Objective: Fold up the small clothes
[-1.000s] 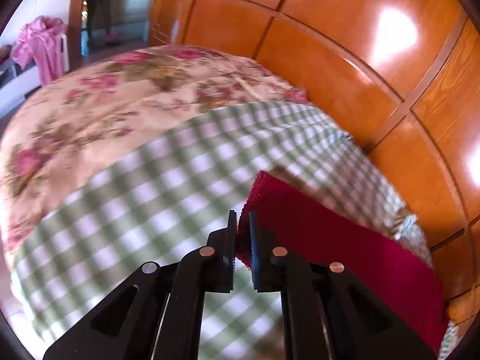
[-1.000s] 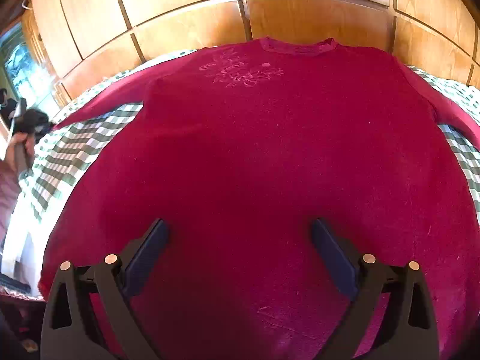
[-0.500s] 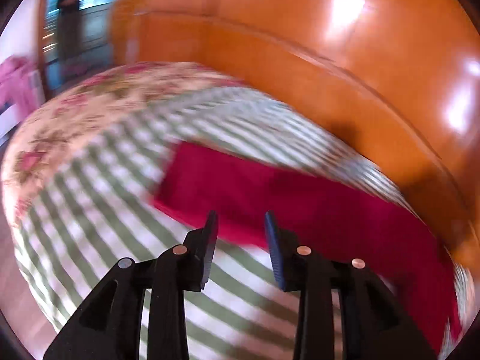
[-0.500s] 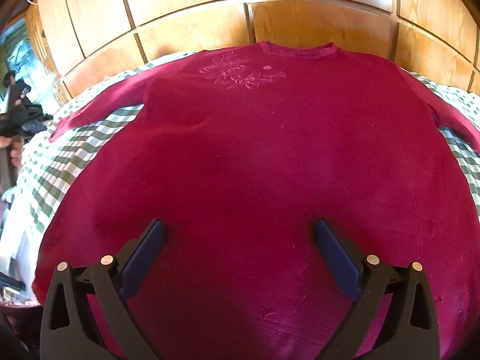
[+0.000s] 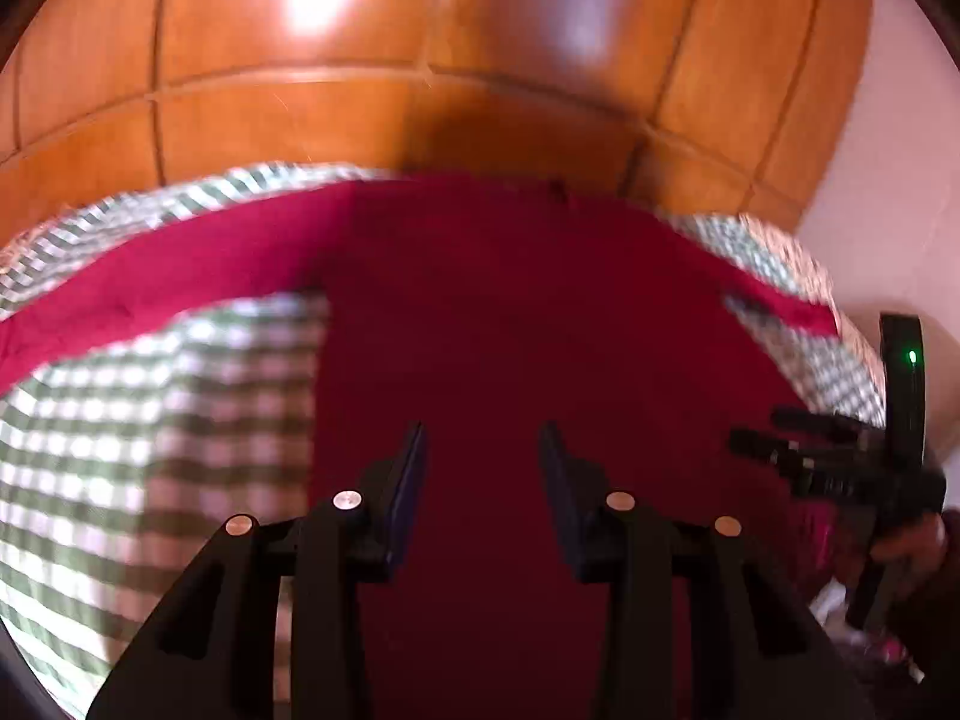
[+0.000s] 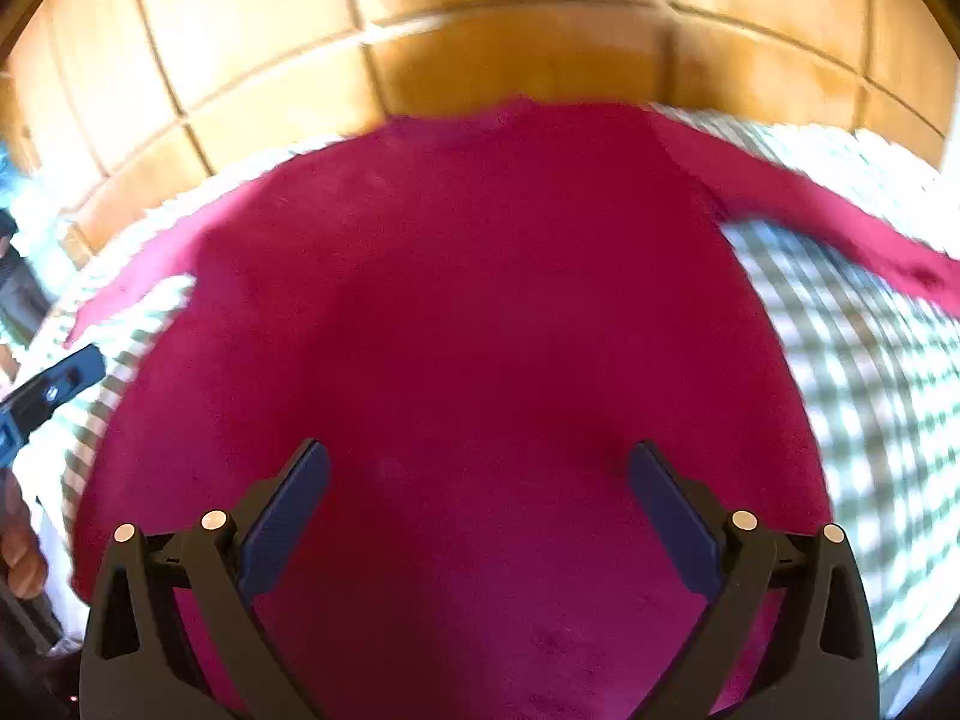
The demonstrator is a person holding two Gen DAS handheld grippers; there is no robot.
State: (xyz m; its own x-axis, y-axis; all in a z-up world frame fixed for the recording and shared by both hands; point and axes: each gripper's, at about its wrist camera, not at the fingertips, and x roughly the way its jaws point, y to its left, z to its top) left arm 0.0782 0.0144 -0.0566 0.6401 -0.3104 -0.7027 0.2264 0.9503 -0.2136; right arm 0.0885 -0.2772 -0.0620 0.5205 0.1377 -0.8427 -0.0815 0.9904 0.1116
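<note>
Crimson knit, the sweater [image 6: 480, 312] lies flat on the green-checked cover [image 6: 852, 372], neckline at the far edge by the wooden panels [image 6: 516, 54], hem nearest, sleeves out to left and right; its long axis runs near to far; the right gripper [image 6: 480, 516] hangs wide open over the lower body, gripping nothing; the left gripper [image 5: 483, 486], jaws opening and empty, hovers over the left side, nearer the left sleeve [image 5: 150, 282]; no writing is legible.
</note>
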